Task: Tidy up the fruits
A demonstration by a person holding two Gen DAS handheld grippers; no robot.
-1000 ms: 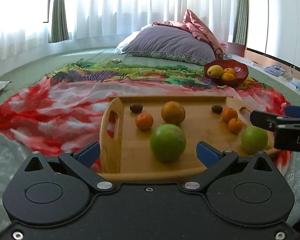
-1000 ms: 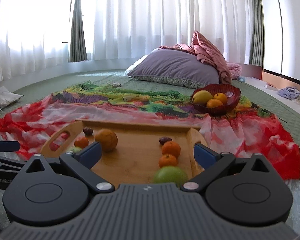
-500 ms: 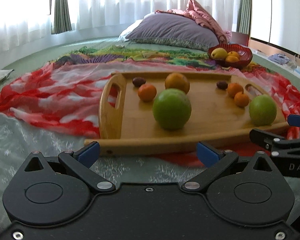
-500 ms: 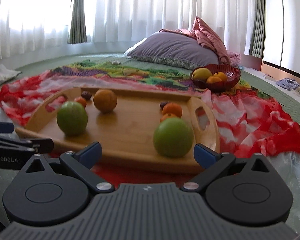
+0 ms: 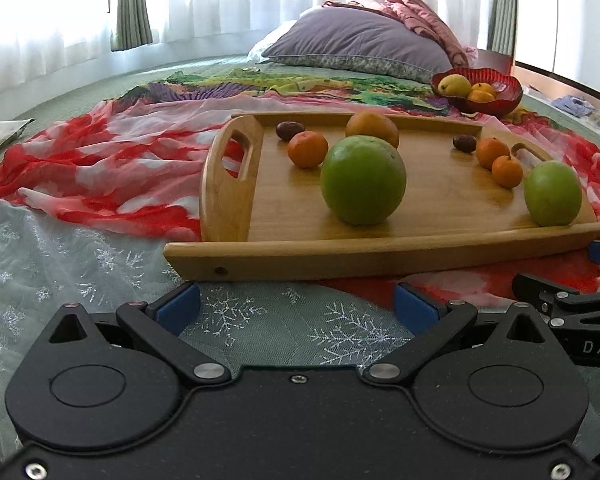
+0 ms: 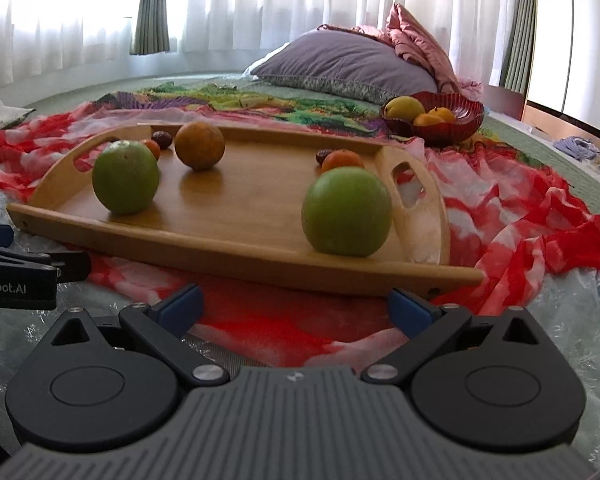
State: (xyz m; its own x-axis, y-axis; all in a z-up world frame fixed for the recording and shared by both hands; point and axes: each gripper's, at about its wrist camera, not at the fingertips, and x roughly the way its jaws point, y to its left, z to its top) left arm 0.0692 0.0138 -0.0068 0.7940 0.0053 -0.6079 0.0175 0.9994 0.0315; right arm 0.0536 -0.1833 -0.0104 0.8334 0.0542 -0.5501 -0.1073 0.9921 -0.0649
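A: Status. Wooden tray [image 5: 440, 184] sits on the red scarf [image 5: 100, 160] on the bed, dead ahead at 12 o'clock of both cameras. Left hand-held gripper [image 5: 296, 300] has its jaws spread wide, nothing in them. Right hand-held gripper [image 6: 296, 304] likewise spread wide and carrying nothing. Both are short of the tray's near rail.

B: Biggest fruit first?

A: Yes. Near green fruit [image 5: 363, 180], 12 o'clock in the left view. Second green fruit [image 6: 346, 212] is at 12 to 1 o'clock in the right view, just beside the right handle. Both look firm, smooth and round, probably the heaviest. Take each across its widest part, fingers level, or it likely squirts out.

B: Next?

A: Large orange [image 5: 373, 128] behind the near green one. Looks firm, with a rind that should grip better. Same equator hold.

B: Small stuff?

A: Three mandarins: one [image 5: 308, 149] at 11 o'clock, two [image 5: 500, 160] at 1 o'clock, touching. Likely light with soft skin, so a gentle squeeze. Separate the pair before closing. Two dark dates [image 5: 286, 131] at the far rail are the smallest and probably light. Pinch lengthwise.

B: Target?

A: Probably the red bowl [image 5: 496, 100] at 1 o'clock beyond the tray, already holding fruit. The bowl looks glassy, so set fruit down rather than dropping it.
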